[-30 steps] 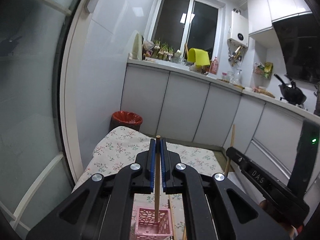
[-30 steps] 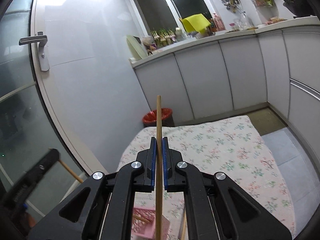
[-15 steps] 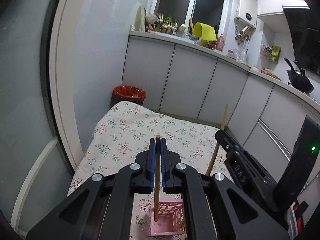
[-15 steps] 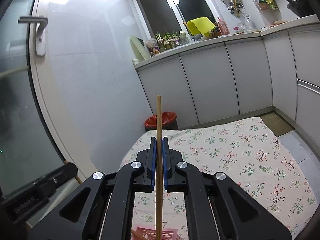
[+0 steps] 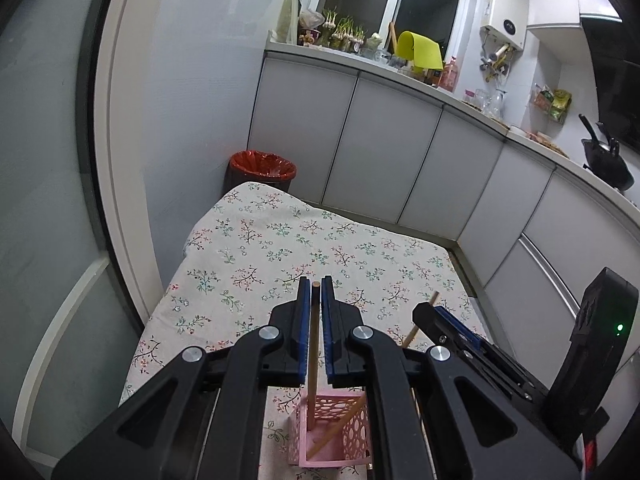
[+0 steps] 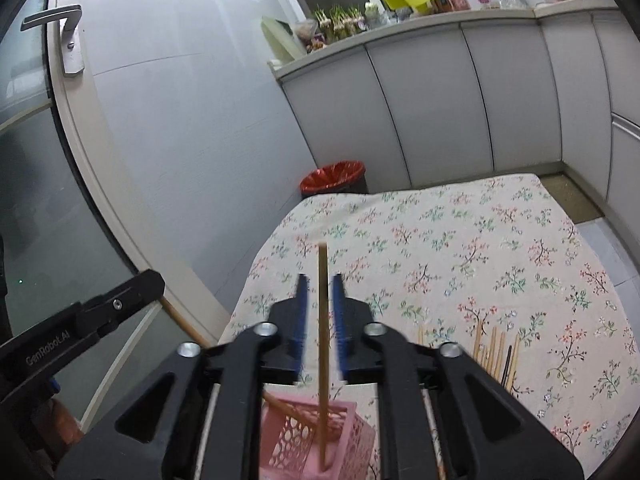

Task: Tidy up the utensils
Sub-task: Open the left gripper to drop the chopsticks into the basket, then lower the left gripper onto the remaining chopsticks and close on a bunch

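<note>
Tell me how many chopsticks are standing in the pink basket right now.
2. One chopstick stands between the left gripper's opening jaws; the other chopstick stands between the right gripper's opening jaws. Both ends rest inside the pink basket. More could be hidden.

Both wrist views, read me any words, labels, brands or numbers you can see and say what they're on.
"GenRobot.AI": printed in light letters on the black body of the left gripper, seen in the right wrist view.
Wall-mounted white boiler: a round dark display, nothing readable on it.
Packets and bottles on the counter: labels too small and blurred to read.
</note>
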The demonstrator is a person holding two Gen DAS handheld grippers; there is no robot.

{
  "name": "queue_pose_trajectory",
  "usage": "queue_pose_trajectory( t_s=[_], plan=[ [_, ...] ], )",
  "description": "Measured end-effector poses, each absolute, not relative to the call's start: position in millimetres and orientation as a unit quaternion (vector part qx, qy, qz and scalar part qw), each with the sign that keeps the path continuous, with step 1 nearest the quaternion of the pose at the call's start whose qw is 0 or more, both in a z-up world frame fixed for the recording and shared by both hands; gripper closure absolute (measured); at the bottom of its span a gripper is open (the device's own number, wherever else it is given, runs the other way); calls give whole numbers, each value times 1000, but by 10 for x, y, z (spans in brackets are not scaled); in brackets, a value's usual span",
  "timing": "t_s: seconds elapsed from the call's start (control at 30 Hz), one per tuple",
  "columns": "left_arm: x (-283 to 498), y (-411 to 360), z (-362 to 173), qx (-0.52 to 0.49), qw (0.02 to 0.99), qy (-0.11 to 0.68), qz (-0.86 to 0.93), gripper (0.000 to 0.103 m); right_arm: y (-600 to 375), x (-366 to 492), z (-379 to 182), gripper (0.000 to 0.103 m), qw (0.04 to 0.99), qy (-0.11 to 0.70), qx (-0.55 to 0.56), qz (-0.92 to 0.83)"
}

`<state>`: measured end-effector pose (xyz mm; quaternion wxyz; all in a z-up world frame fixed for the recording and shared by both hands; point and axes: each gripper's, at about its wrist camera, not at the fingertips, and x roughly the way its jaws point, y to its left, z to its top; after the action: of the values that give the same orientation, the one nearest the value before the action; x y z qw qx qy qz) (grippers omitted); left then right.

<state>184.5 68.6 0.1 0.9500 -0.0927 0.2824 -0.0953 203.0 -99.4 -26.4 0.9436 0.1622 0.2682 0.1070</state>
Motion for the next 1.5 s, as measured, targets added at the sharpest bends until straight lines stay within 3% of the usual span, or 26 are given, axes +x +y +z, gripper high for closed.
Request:
queue_pose_trajectory(
  t_s=[0.07, 0.1, 0.2, 0.37, 0.6, 0.67, 0.83, 1.37, 1.4, 1.5],
  plan=[
    [1817, 672, 19, -92, 951, 282, -93, 62, -1051, 1983, -210, 71, 944, 268, 159, 110],
    [1791, 668, 27, -94, 952, 278, -91, 57, -1089, 1946, -163, 68, 945, 266, 156, 112],
    [1758, 637, 44, -96, 949, 284, -94, 51, -1198, 1844, -35, 62, 947, 264, 148, 106],
    [1669, 522, 49, -88, 947, 296, -93, 33, -1433, 1706, 123, 50, 948, 272, 144, 86],
    [1520, 323, 46, -56, 947, 306, -85, 15, -1738, 1533, 198, 9, 950, 285, 118, 49],
    [1490, 273, 40, -49, 945, 311, -86, 12, -1833, 1478, 188, 7, 951, 287, 110, 42],
    [1429, 101, -12, -30, 939, 329, -94, 7, -2079, 1387, 91, 7, 941, 317, 110, 31],
    [1374, -1190, -384, 77, 885, 414, -199, 7, -3253, 1114, -285, 7, 915, 377, 136, -59],
    [1403, -1262, -426, 81, 881, 421, -202, 8, -3314, 1111, -315, 7, 912, 380, 142, -62],
    [1584, -1514, -603, 98, 863, 450, -208, 28, -3490, 1149, -433, 7, 903, 392, 162, -71]
  ],
)
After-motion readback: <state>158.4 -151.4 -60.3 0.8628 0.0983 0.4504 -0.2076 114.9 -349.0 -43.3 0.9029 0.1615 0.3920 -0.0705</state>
